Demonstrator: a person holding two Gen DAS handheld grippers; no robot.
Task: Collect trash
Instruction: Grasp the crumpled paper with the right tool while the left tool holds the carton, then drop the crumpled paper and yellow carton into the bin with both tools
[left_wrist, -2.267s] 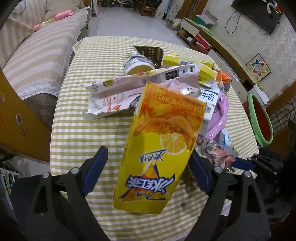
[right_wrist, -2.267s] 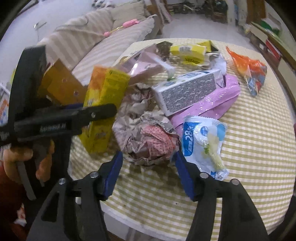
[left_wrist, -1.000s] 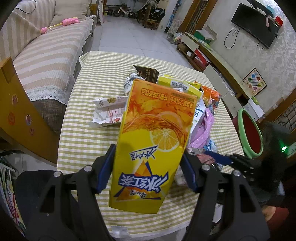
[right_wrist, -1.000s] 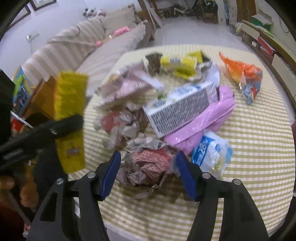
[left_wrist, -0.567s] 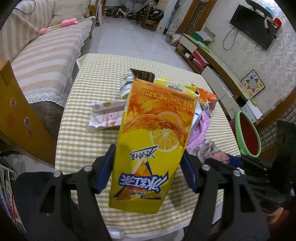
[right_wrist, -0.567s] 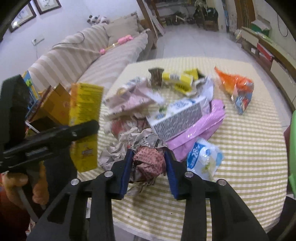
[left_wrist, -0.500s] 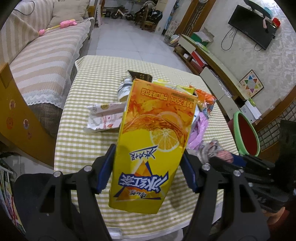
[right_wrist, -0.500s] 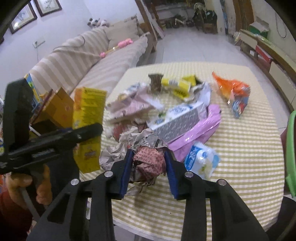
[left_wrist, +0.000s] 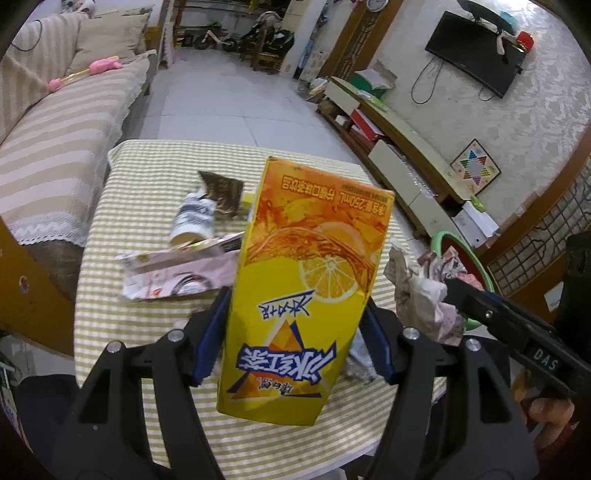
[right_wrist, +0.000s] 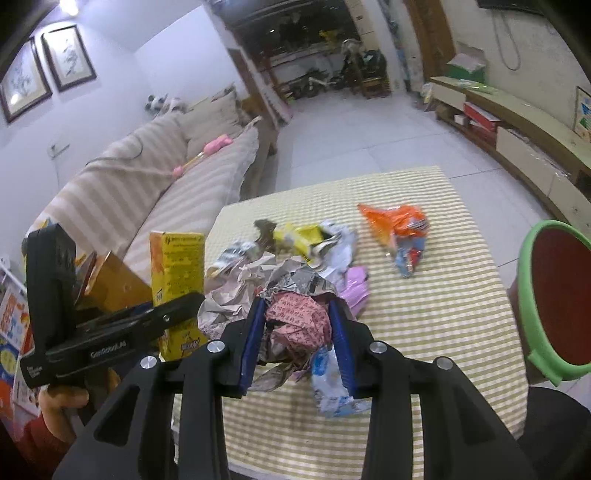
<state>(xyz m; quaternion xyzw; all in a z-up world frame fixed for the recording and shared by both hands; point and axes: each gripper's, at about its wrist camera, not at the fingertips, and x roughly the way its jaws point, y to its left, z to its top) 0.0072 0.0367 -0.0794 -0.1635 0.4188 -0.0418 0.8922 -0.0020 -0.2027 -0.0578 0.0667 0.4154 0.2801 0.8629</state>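
Leftward, the left tongs (left_wrist: 295, 339) grip a yellow-orange drink carton (left_wrist: 308, 284) above the checked bench (right_wrist: 443, 295); the right tongs (right_wrist: 297, 328) pinch crumpled reddish paper (right_wrist: 297, 317), probably clear of the litter. Carry both level to the green-rimmed bin (right_wrist: 532, 295).

Upside-down Chinese print "冰红茶" and "250mL" on yellow drink carton (left_wrist: 306, 288). White letters "DAS" on black body of right claw (left_wrist: 524, 343), partly cut off. Small white lettering on black body of left claw (right_wrist: 110, 343), too blurred to read.
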